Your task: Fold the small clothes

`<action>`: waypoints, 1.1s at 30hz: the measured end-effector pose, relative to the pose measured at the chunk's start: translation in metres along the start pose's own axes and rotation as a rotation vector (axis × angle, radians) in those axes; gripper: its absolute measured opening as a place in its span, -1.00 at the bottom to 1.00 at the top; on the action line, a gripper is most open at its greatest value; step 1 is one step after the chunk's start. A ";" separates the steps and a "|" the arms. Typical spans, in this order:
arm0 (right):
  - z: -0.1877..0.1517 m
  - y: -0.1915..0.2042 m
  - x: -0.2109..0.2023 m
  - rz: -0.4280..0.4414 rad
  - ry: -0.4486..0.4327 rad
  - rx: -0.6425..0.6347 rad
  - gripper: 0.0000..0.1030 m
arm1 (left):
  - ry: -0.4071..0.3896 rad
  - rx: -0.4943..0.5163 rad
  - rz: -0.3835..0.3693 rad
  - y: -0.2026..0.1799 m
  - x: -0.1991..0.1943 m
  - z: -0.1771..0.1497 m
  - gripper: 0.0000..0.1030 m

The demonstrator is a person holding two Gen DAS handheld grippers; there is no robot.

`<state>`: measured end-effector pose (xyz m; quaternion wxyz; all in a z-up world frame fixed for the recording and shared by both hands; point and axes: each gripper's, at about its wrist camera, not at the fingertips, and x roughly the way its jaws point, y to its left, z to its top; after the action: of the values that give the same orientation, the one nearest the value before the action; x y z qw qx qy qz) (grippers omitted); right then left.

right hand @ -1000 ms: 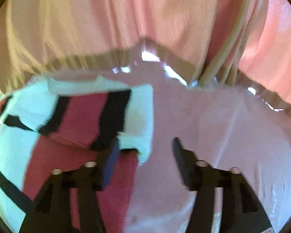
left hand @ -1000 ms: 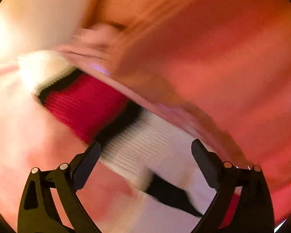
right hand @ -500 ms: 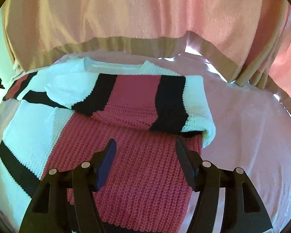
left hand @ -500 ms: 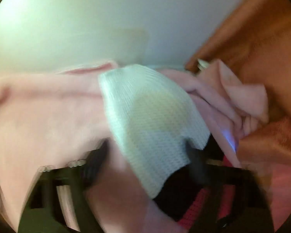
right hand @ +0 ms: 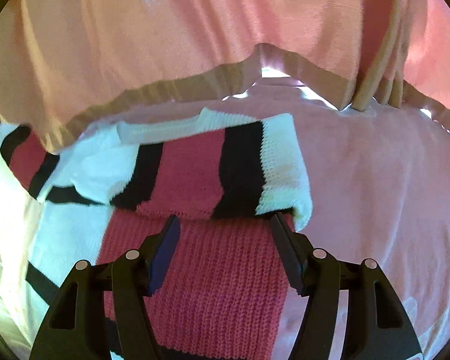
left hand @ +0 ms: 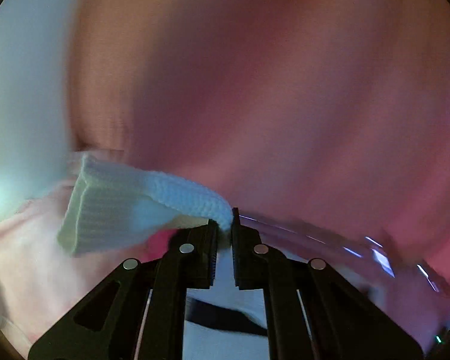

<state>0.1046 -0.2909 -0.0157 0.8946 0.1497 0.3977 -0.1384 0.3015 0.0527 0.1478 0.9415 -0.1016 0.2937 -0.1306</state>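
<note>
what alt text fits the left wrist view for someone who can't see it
The left gripper is shut on a white ribbed edge of the knit sweater, which trails off to the left. Behind it lie blurred pink curtain and pink bedsheet.

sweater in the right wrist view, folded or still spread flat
Partly folded: one striped flap of the sweater lies doubled over its red body; the rest lies spread on the pink sheet.
</note>
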 end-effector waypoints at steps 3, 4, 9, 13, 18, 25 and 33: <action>0.005 -0.008 -0.003 -0.021 -0.008 0.011 0.25 | 0.109 0.087 -0.144 -0.092 0.015 -0.040 -0.78; 0.007 -0.011 -0.002 -0.030 -0.005 0.013 0.28 | 0.151 0.104 -0.164 -0.117 0.028 -0.059 -0.75; 0.014 -0.024 0.005 -0.033 0.034 0.047 0.30 | 0.317 0.151 -0.093 -0.159 0.084 -0.158 0.38; 0.018 -0.021 0.006 0.007 0.047 0.020 0.30 | 0.386 0.124 -0.054 -0.122 0.083 -0.165 0.46; 0.025 -0.003 0.013 0.152 0.088 0.033 0.37 | 0.313 -0.055 0.026 -0.037 0.055 -0.145 0.61; 0.056 0.027 0.043 0.196 0.157 0.109 0.38 | 0.343 -0.246 0.083 0.031 0.075 -0.131 0.58; 0.054 0.012 0.107 0.078 0.281 0.245 0.31 | 0.415 -0.436 0.055 0.077 0.096 -0.135 0.55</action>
<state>0.2147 -0.3138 -0.0596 0.8099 0.2908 0.4928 -0.1290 0.3137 0.0807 -0.0324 0.8205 -0.2644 0.5036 -0.0567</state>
